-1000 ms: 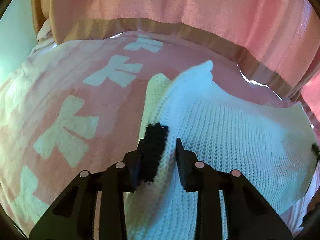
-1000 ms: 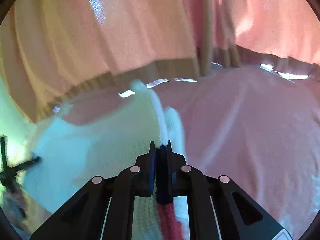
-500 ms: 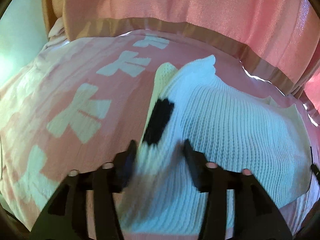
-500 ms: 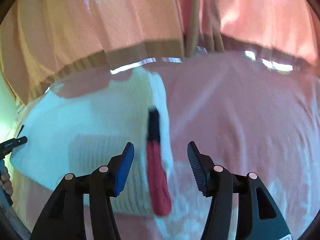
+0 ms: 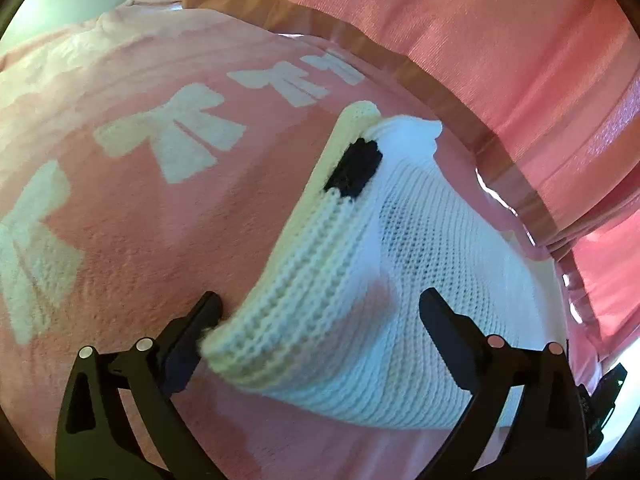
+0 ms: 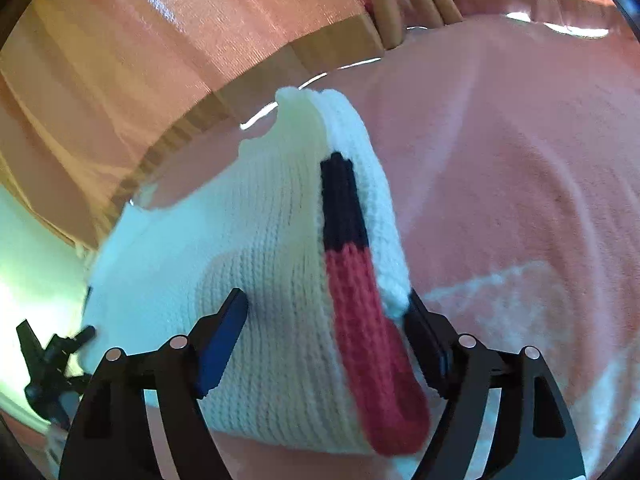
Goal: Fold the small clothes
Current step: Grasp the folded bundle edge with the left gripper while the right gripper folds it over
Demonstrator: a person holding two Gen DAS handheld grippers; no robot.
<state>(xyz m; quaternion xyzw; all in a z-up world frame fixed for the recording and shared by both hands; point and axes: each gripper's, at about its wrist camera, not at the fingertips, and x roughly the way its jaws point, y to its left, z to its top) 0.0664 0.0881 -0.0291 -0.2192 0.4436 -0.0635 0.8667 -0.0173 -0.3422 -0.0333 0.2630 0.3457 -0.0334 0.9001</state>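
Observation:
A small white knitted garment (image 5: 360,288) lies folded on a pink blanket (image 5: 140,240). It has a black patch (image 5: 354,168) on its left edge. In the right wrist view the garment (image 6: 260,248) shows a black and red stripe (image 6: 352,280) along its right edge. My left gripper (image 5: 320,308) is open, its jaws wide apart over the garment's near left corner. My right gripper (image 6: 328,312) is open, its jaws either side of the garment's near right corner. Neither holds the cloth.
The pink blanket has white bow prints (image 5: 172,132) on the left. Pink curtains with a tan band (image 5: 460,40) hang behind the bed. The left gripper's body (image 6: 52,356) shows at the far left of the right wrist view.
Both grippers have opened and let go of the garment, which now lies flat and folded. Both have drawn back slightly toward its near edge.

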